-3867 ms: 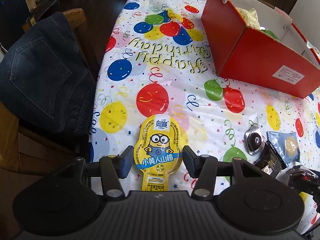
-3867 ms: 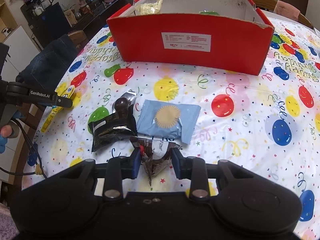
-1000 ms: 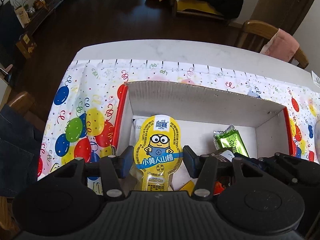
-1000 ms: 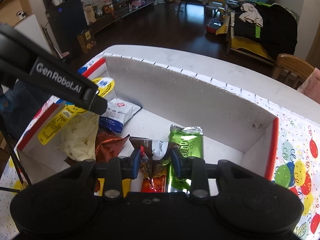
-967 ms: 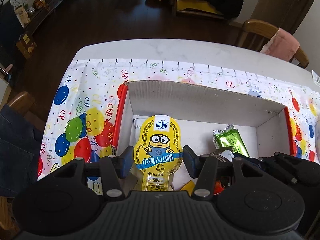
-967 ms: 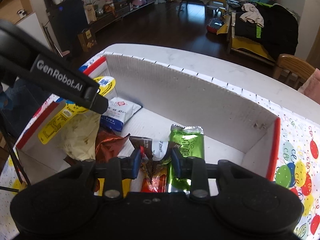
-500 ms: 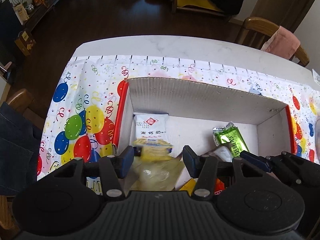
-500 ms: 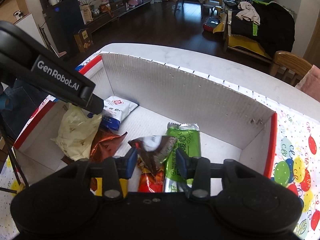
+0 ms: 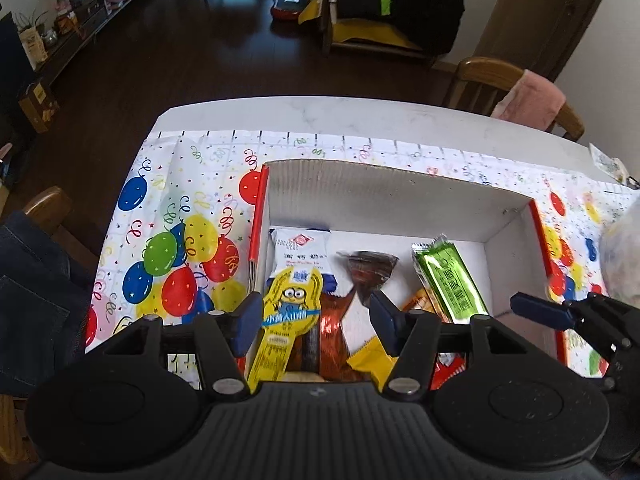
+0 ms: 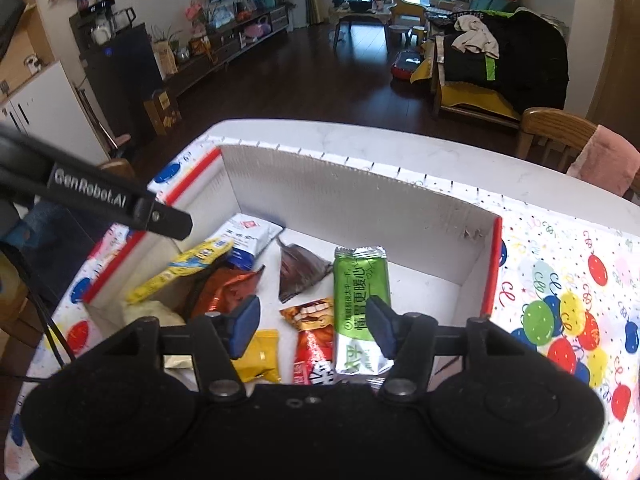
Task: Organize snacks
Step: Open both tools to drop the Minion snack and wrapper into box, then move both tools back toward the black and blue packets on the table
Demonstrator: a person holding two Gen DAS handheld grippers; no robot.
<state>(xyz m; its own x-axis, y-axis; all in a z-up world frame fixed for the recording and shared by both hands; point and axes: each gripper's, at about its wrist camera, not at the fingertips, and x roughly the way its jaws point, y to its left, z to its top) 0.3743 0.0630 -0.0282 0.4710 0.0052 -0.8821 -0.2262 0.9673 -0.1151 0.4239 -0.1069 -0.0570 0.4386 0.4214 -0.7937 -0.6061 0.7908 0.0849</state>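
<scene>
Left wrist view shows the left gripper [image 9: 312, 320] hanging over the red box [image 9: 400, 188] with its jaws spread wide and nothing between them. The yellow Minion pouch [image 9: 286, 312] lies in the box just below and inside the gripper's left finger, propped on a slant across a white milk packet [image 9: 302, 252] and an orange-brown foil bag [image 9: 332, 340]; whether the finger touches its edge cannot be told from this angle. The dark brown wrapper [image 9: 372, 270] rests on the box floor ahead of the gap, towards the right finger.

From the right wrist view, the right gripper [image 10: 312, 322] is equally wide open and empty above the same box. The dark brown wrapper [image 10: 300, 270] lies ahead of it and slightly left of centre, the green bar [image 10: 362, 300] runs under its right finger, and a red packet [image 10: 316, 340] and a yellow packet [image 10: 260, 354] sit beneath the gap.

The step in hand looks like the release: both snacks are judged to be in the box and free. The next move would call for lifting both grippers straight up clear of the box walls, then turning back to the balloon tablecloth [image 10: 560, 300] to look for any snacks not yet boxed. None are visible on the cloth in these two views.
</scene>
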